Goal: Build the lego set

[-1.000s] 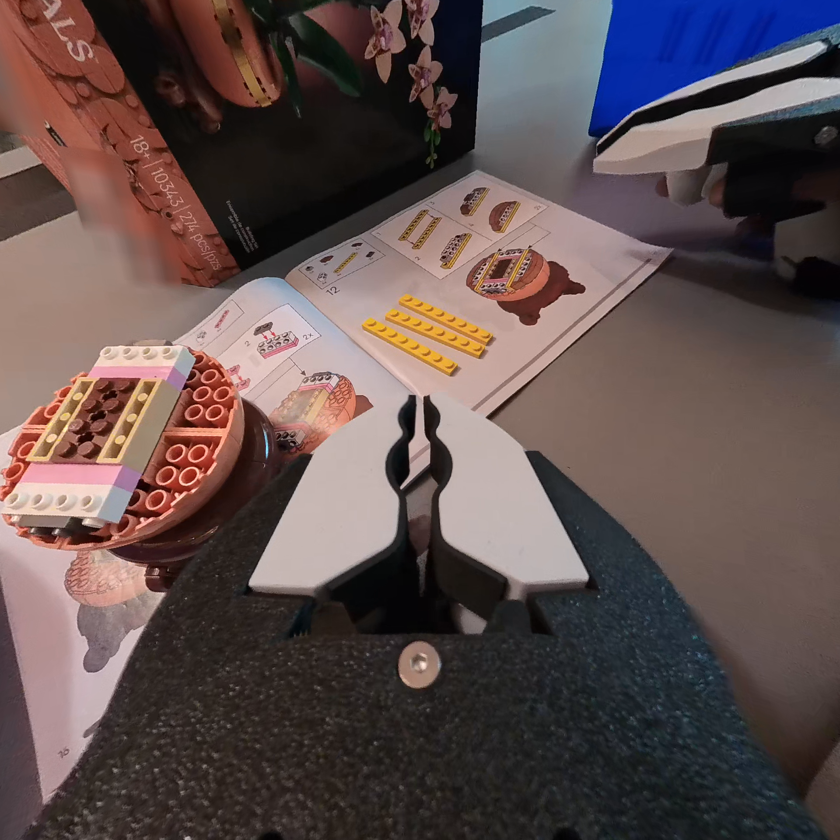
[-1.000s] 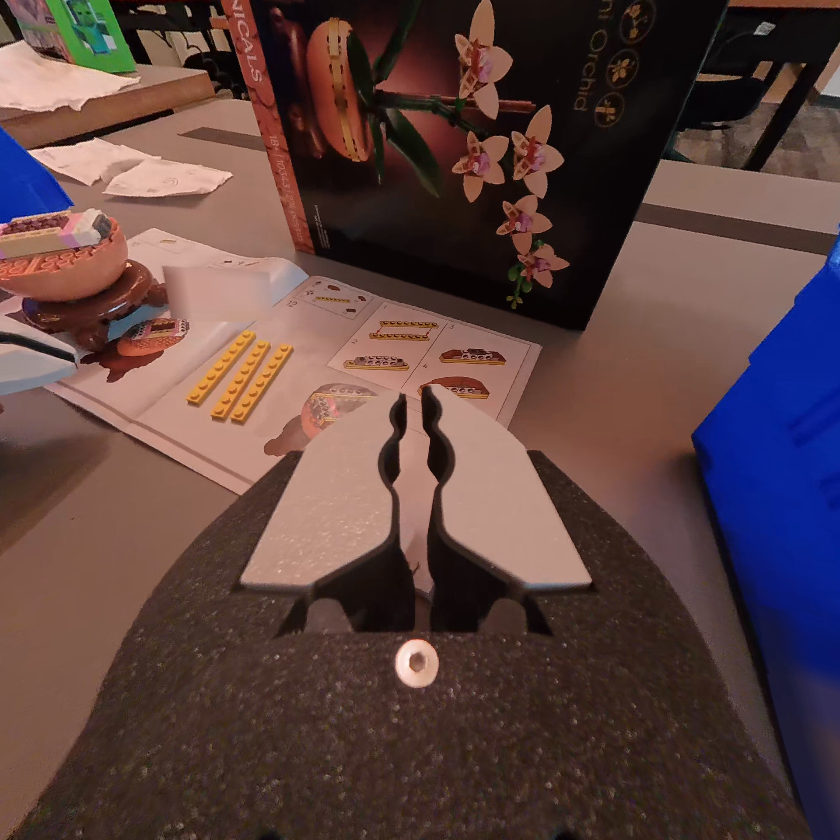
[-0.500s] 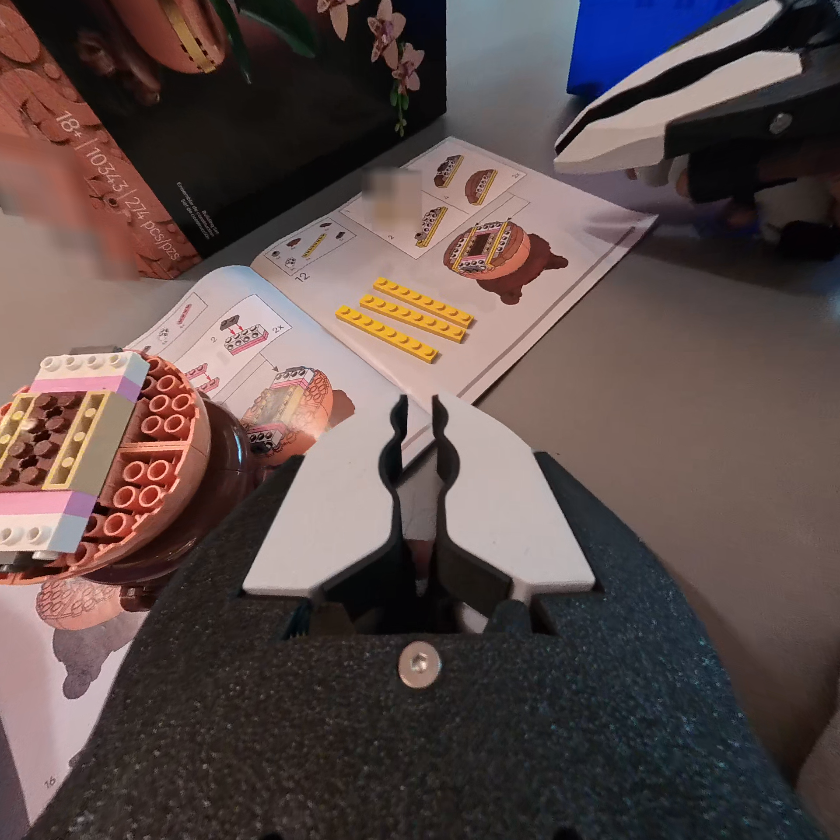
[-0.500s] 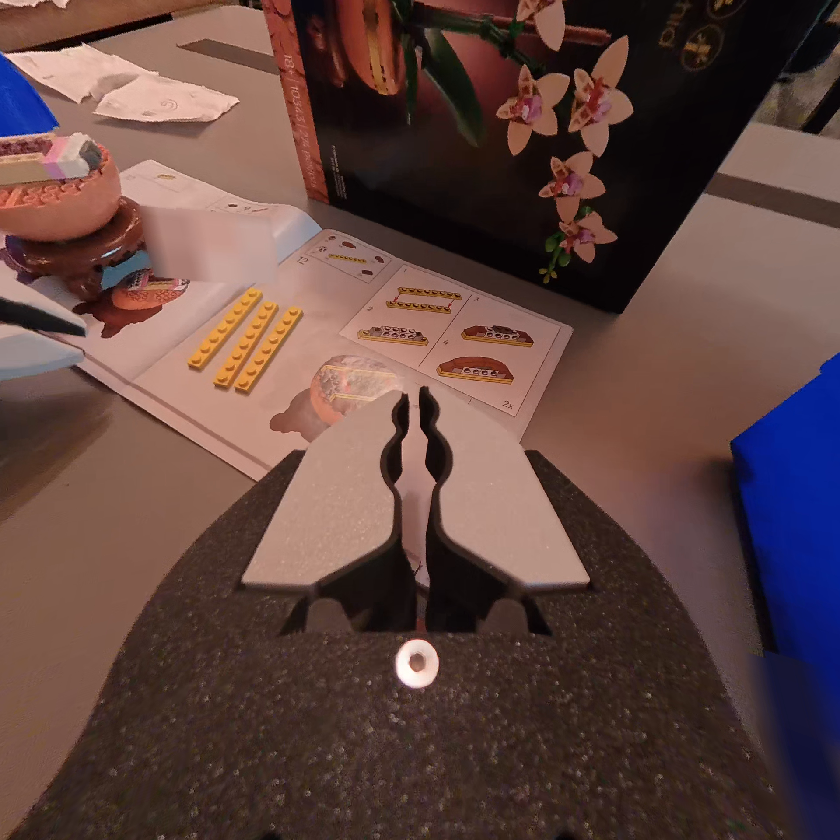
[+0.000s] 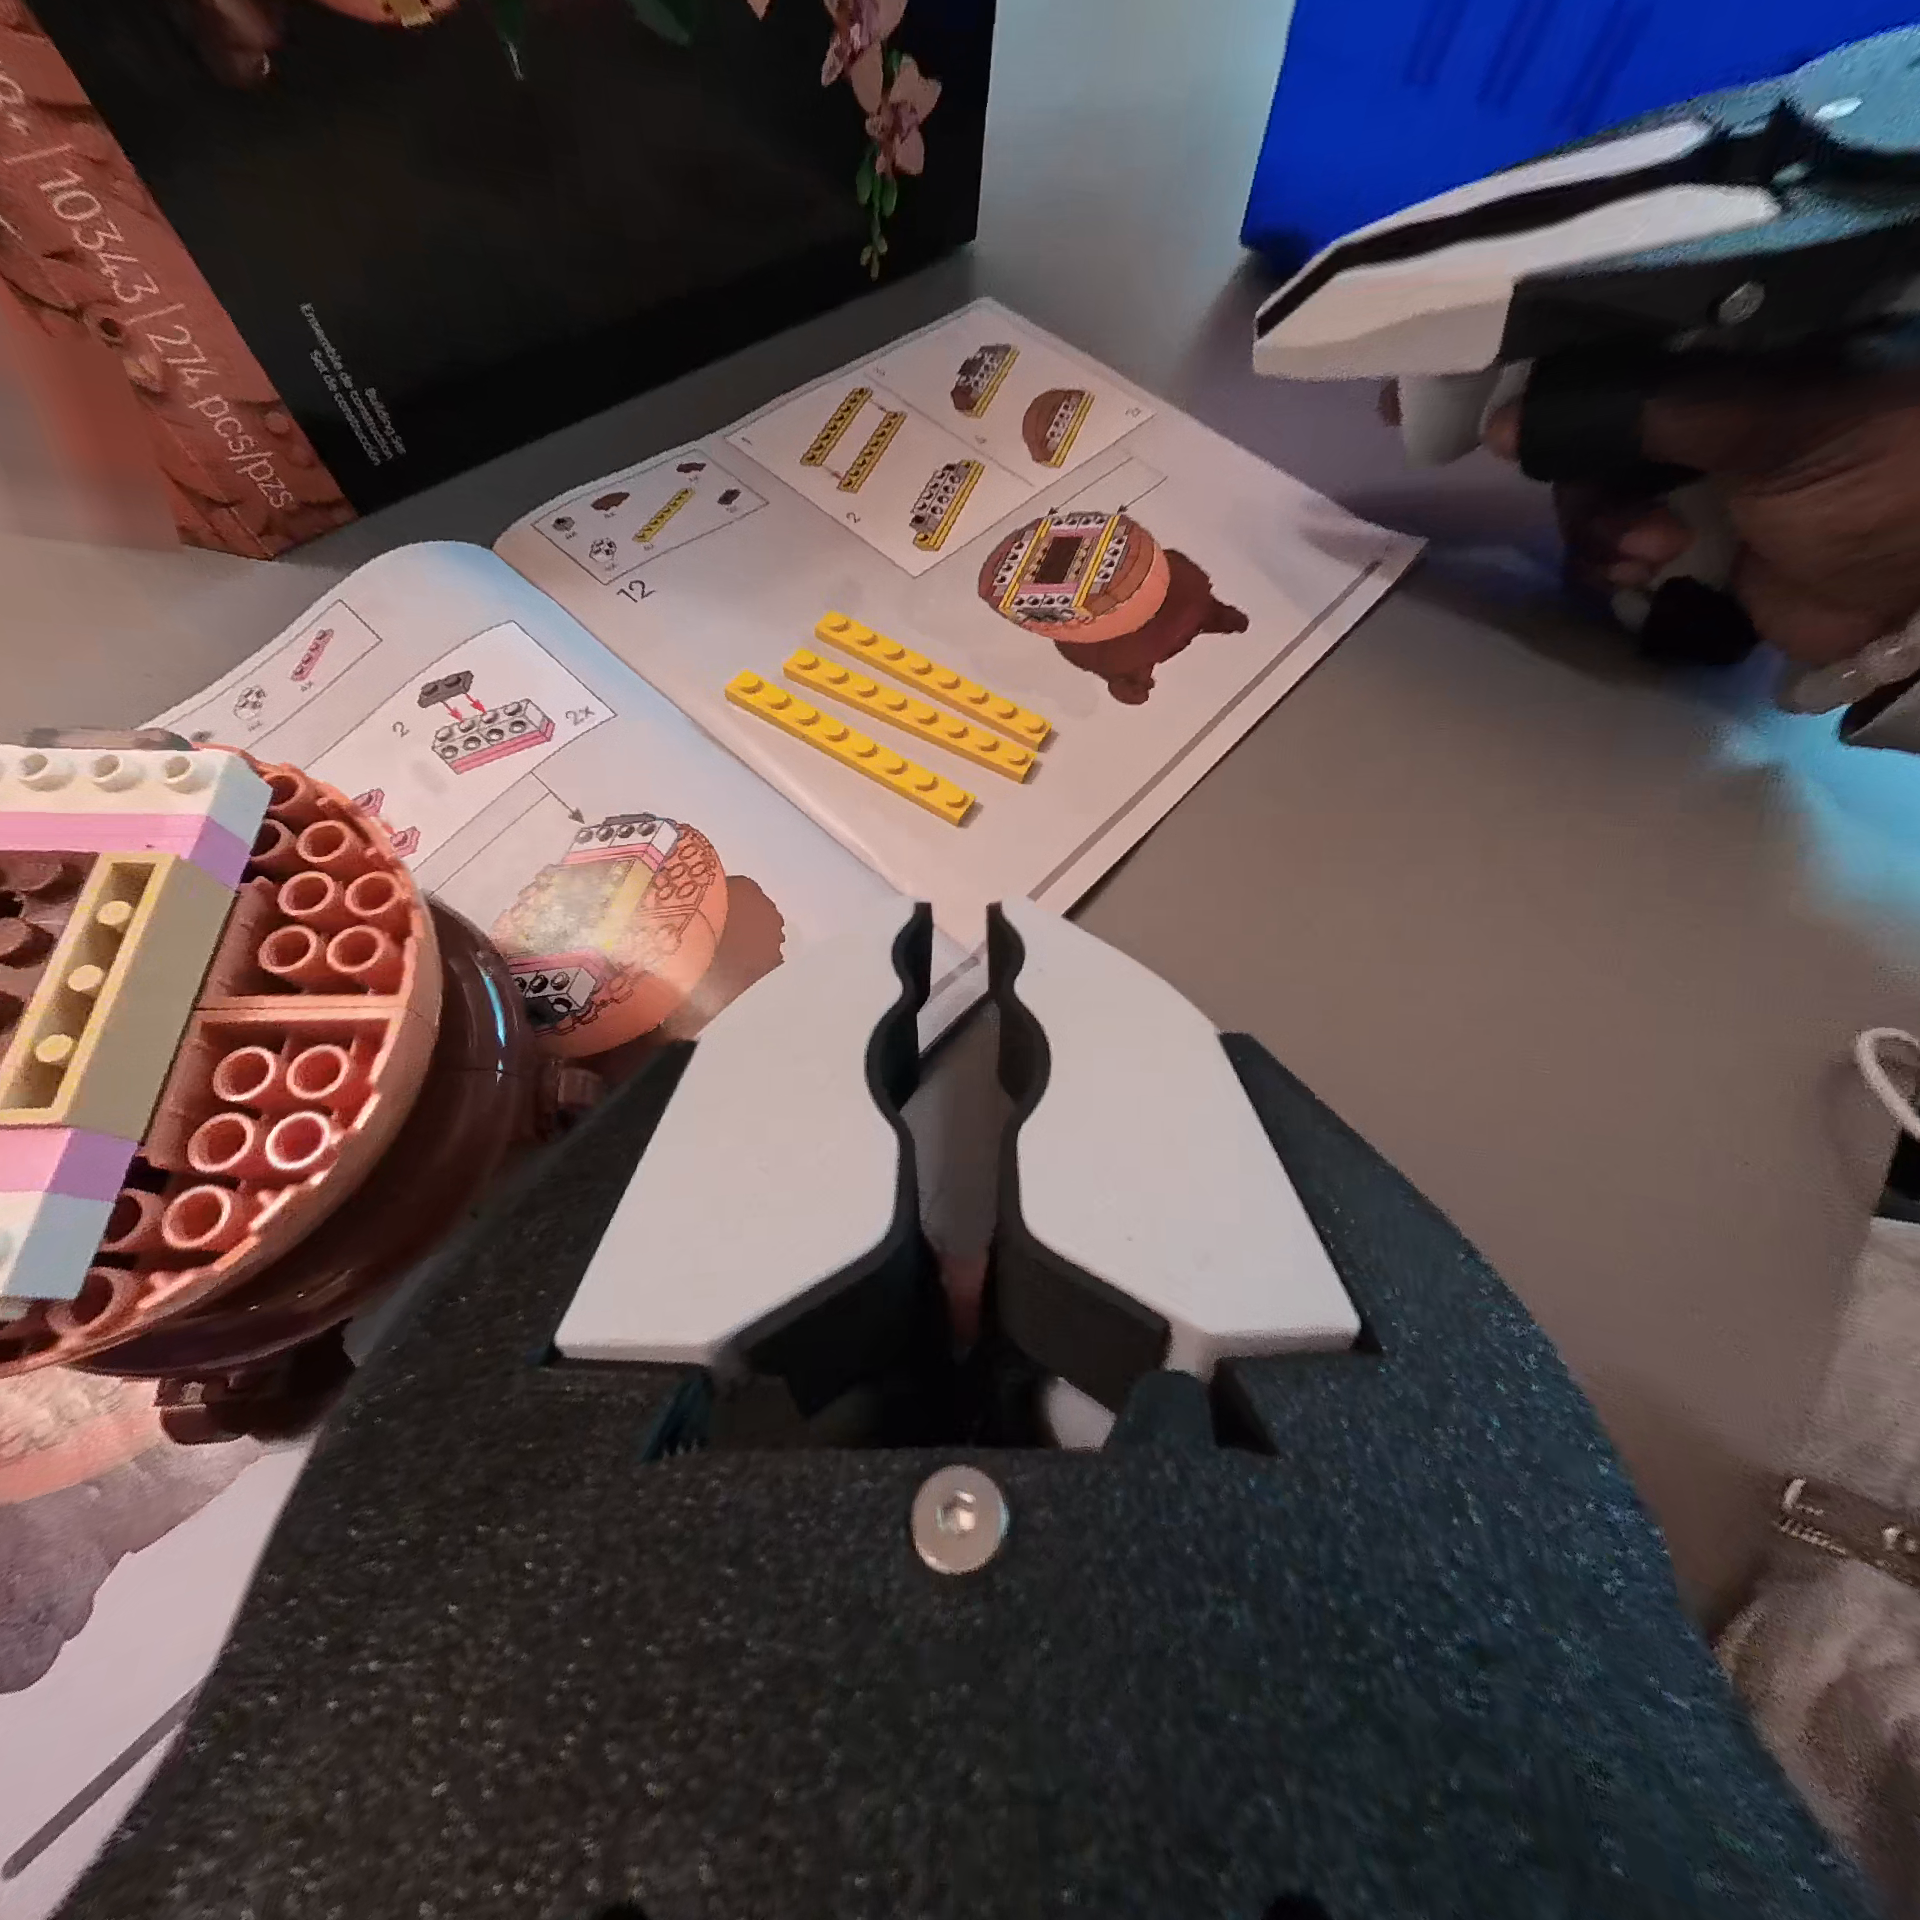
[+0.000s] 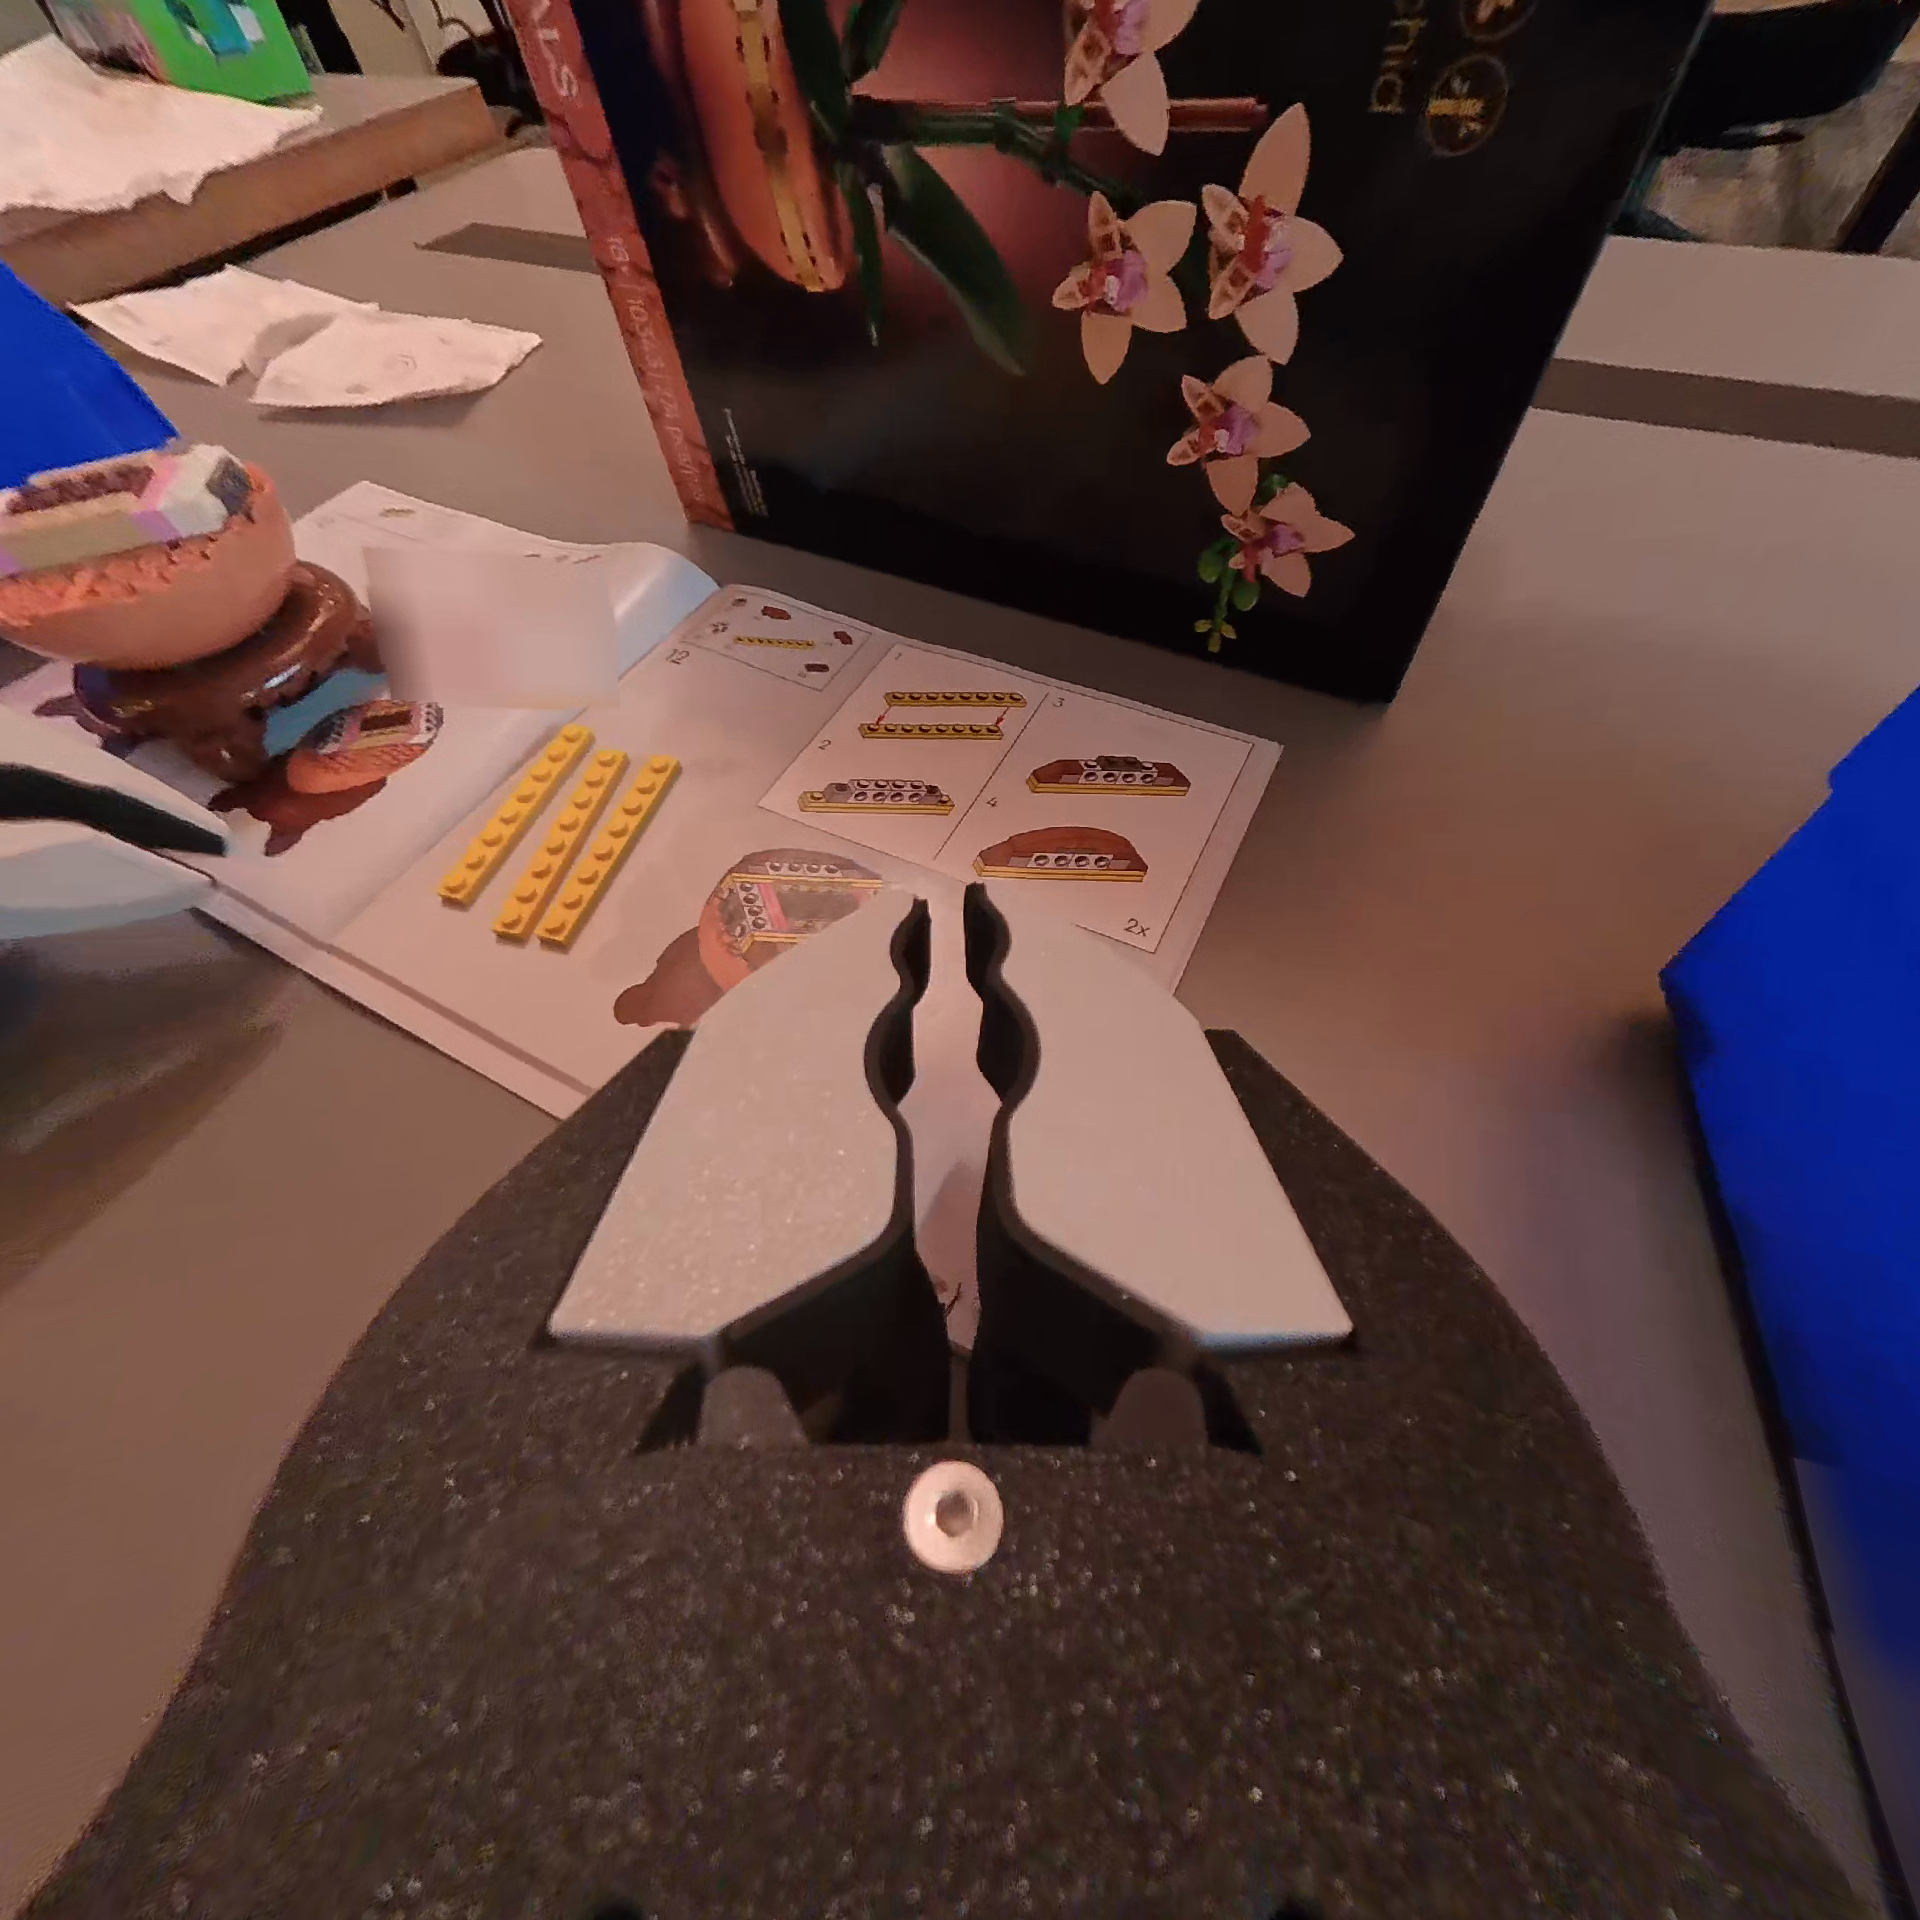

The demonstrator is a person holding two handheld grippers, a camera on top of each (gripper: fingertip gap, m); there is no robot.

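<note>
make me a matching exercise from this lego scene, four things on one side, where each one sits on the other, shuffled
Things:
1. yellow plates
2. pot model
3. set box
4. blue bin

Places:
A. standing upright behind the instruction booklet
B. lying side by side on the booklet's right page
C. at the table's right edge of the right wrist view
D. standing on the booklet's left page

Pairs: 1-B, 2-D, 3-A, 4-C

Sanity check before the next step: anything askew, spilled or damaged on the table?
Nothing stands out. Three long yellow lego plates lie side by side on the open instruction booklet; the round pink-and-brown lego pot stands upright on it. Both grippers are empty.
</note>
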